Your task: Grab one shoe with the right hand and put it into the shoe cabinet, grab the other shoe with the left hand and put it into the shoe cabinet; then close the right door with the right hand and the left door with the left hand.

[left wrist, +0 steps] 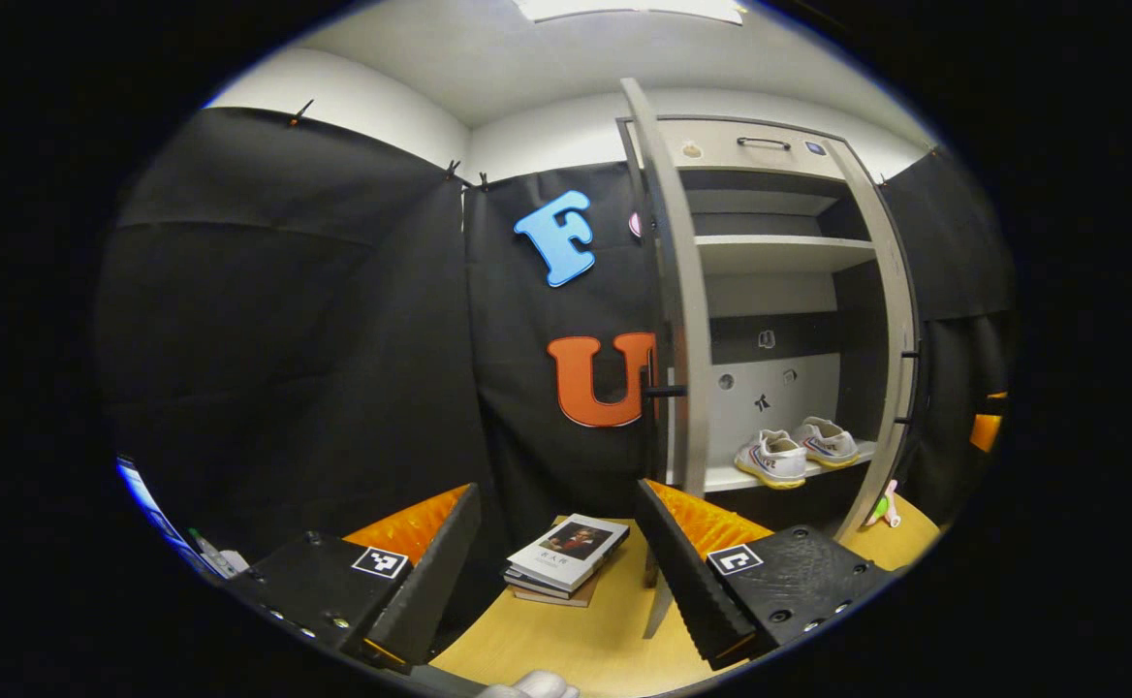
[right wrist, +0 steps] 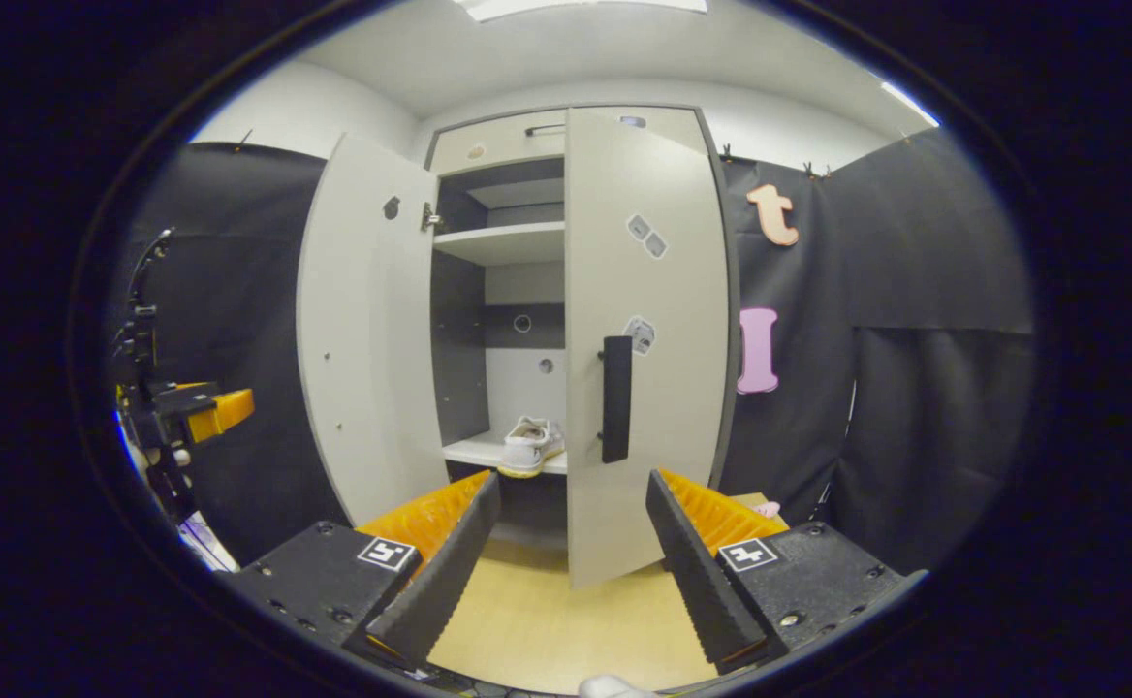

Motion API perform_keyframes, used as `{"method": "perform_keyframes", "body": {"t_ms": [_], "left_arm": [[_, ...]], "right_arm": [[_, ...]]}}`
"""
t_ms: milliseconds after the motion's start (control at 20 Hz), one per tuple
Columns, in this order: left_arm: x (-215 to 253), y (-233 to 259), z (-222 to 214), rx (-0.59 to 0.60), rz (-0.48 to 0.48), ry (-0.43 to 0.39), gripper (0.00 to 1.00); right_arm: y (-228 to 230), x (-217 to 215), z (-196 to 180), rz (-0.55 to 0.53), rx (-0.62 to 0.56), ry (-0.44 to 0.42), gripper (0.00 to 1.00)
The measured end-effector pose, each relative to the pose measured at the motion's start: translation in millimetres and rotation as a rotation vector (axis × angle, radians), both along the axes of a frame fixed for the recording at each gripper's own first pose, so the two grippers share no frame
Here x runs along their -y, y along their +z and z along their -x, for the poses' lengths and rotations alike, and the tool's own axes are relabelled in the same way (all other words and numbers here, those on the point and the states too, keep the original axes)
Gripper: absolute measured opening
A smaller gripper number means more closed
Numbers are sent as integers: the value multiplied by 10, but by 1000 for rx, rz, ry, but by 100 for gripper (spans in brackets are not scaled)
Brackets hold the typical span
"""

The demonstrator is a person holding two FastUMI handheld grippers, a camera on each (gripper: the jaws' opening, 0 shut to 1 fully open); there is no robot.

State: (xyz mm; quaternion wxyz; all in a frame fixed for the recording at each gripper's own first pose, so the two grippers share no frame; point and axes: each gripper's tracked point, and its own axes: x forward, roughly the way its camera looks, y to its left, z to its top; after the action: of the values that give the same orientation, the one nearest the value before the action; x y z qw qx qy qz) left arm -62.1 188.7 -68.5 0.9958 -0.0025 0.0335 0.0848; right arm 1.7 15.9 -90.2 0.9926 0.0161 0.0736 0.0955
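We are looking at a task whose first half appears finished: both shoes (left wrist: 797,452) are sitting side by side on the lower shelf (left wrist: 733,477) of the shoe cabinet (left wrist: 770,291), touching or nearly touching, with their toes turned out toward us. In the right gripper view one of them (right wrist: 529,445) is showing through the gap between the doors, on that same shelf. Neither gripper is carrying anything. The left gripper (left wrist: 558,557) is hovering with its jaws wide and empty above the tabletop (left wrist: 566,640), where a small stack of books (left wrist: 566,560) is lying just beyond its fingers. The right gripper (right wrist: 566,543) is likewise holding its jaws wide apart with nothing between them, and it is facing the right door (right wrist: 645,339), whose dark handle (right wrist: 615,398) is standing straight ahead, a little above its fingers. We judge that only the closing is left. The right door is standing partly swung in but not shut, and the left door (right wrist: 367,330) is hanging fully open, seen edge-on in the left gripper view. By the task's order the right door is coming first, so we are expecting the right gripper to push that panel home, with the left gripper then dealing with its own door.
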Motion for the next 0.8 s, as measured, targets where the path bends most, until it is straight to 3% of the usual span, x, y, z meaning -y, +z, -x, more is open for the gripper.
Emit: {"method": "perform_keyframes", "body": {"t_ms": [200,400,650,800], "left_arm": [[-242,-97,-518,10,-1,3,96],[-122,-153,-939,27,-10,-56,97],[4,-79,-1064,64,-27,-108,93],[74,-113,-1066,49,29,-133,93]], "right_arm": [[-65,-95,145,11,-14,-10,99],[-101,-62,238,20,-32,-37,99],[-85,28,287,26,-28,-68,99],[-81,26,293,15,-30,-66,99]]}}
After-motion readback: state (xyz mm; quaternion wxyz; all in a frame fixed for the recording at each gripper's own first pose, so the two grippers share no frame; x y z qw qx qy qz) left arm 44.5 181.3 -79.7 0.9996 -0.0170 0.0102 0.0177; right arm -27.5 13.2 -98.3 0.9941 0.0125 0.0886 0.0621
